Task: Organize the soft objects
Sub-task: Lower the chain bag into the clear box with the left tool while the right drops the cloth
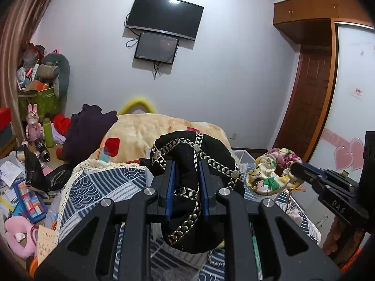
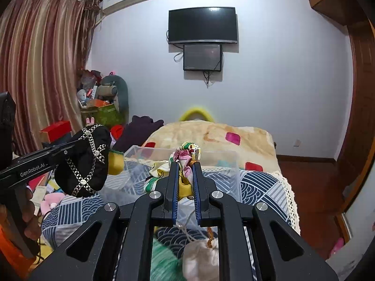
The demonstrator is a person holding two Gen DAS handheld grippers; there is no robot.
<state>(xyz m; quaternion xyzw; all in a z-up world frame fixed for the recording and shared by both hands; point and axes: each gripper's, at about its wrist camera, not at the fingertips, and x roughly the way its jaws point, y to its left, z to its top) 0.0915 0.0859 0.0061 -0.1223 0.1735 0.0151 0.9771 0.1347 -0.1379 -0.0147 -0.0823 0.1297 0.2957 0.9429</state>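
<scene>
Currently 2 Soft Items Lifted, None Confirmed Stowed

Item 1: black hat with silver chain trim, pinched between the nearly closed fingers of the left gripper, held in the air above the bed.

Item 2: floral scrunchie, clamped in the narrowly closed right gripper, raised just before the clear plastic bin.

Status: both pieces are lifted, neither deposited. Bin contents are hard to make out, though pale fabric shows at its left side. Remaining, by my judgement: lowering each item into the bin and releasing.
</scene>
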